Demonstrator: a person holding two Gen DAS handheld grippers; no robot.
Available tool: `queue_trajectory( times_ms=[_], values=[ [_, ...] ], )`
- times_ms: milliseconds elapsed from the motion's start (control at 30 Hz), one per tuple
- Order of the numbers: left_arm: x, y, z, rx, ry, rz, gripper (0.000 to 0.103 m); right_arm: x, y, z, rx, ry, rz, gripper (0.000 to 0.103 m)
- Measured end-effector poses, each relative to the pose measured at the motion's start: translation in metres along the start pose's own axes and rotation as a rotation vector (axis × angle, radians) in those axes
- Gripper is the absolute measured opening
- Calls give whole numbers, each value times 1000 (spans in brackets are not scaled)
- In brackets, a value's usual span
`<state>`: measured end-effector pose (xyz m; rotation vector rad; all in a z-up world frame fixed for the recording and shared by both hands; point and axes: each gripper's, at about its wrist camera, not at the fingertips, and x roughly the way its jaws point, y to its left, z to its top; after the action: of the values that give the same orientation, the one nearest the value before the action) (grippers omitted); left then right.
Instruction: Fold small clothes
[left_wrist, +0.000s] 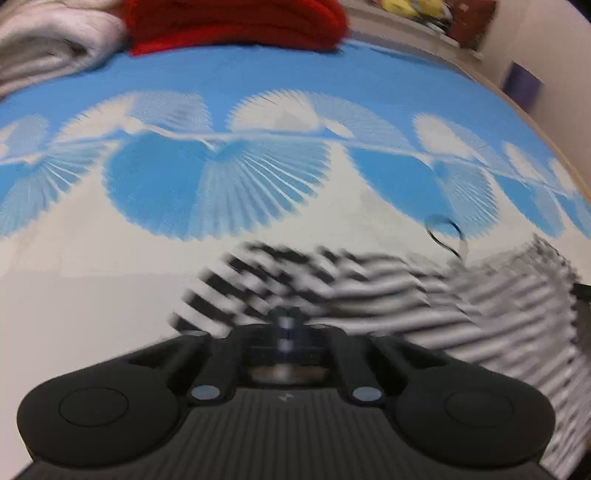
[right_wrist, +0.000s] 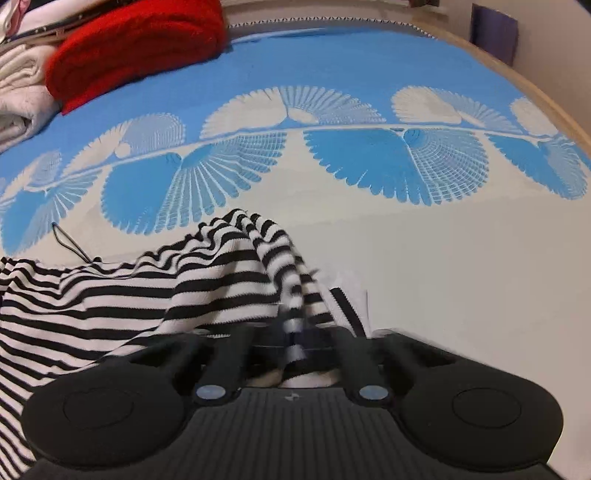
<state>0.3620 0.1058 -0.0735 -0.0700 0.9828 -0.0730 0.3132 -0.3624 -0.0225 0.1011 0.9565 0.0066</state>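
A black-and-white striped knit garment (right_wrist: 147, 288) lies bunched on the white part of a blue-and-white bedspread printed with fan shapes (right_wrist: 461, 277), on the near side of the row of blue fans. The right gripper (right_wrist: 293, 332) has its fingers closed together on a gathered fold of the striped cloth, which rises to a peak just beyond the fingertips and drapes away to the left. In the left wrist view, badly blurred, the same striped garment (left_wrist: 369, 291) spreads from in front of the left gripper (left_wrist: 286, 325) off to the right; its fingers seem drawn together at the cloth's edge, but I cannot tell whether they pinch it. A thin black cord loop (right_wrist: 68, 243) lies beside the garment. At the far-left corner of the bedspread sit a folded red knit (right_wrist: 136, 44) and a pile of white cloth (right_wrist: 18, 96).
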Motion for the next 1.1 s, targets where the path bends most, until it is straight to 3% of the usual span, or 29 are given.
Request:
queue_trajectory(
  times_ms=[100, 233, 333, 400, 500, 567, 633, 733, 767, 833, 933, 967, 1033, 1067, 1100],
  values=[
    [16, 9, 3, -44, 24, -2, 1, 0, -11, 8, 66, -62, -70, 0],
    [17, 5, 4, 23, 37, 6, 1, 16, -16, 7, 98, 41, -40, 3],
    [7, 21, 9, -73, 79, -65, 9, 4, -16, 7, 89, 11, -42, 24],
    [-10, 30, 8, -120, 78, -107, 11, -13, -21, 8, 112, -28, -4, 26],
    [-39, 28, 4, -72, 56, -194, 19, -40, -30, 3, 136, -49, 122, 31],
    [-49, 19, -5, -8, 79, -267, 23, -50, -32, -5, 106, 5, 214, 37],
    [-48, 4, -19, 100, 125, -319, 34, -49, -29, -20, 29, 97, 234, 38],
    [-23, -21, -49, 267, 231, -217, 41, -27, -28, -45, -80, 255, 121, 38],
    [-21, -25, -55, 297, 240, -186, 40, -27, -30, -48, -89, 258, 108, 38],
    [-37, -28, -57, 283, 205, -164, 40, -40, -38, -46, -29, 209, 119, 38],
    [-69, -30, -64, 267, 131, -207, 43, -70, -46, -48, 67, 125, 166, 38],
    [-72, -33, -72, 285, 139, -191, 45, -71, -44, -53, 34, 145, 151, 39],
    [-64, -42, -97, 336, 227, -106, 57, -59, -35, -73, -83, 250, 56, 40],
    [-61, -45, -108, 366, 271, -55, 58, -51, -30, -85, -161, 304, -13, 40],
    [-67, -47, -118, 382, 269, -11, 58, -52, -28, -90, -201, 297, -47, 45]
  ],
)
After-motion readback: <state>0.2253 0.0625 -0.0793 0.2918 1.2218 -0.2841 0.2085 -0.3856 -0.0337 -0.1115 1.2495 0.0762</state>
